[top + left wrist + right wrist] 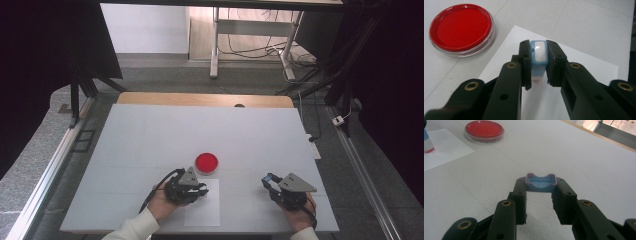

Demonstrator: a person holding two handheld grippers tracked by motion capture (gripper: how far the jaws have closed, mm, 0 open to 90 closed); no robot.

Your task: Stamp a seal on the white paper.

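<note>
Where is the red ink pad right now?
In the high view the ink pad sits on the table near the middle, just beyond the paper sheet and the left hand-held gripper, which holds a blue stamp.

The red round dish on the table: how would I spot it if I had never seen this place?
Start at the big pale table and find the white sheet of paper near its front edge. Just beyond the sheet's far left corner sits the red round dish, shallow, with a clear rim. It is the one bright red thing there; the left hand-held gripper beside it is black.
</note>
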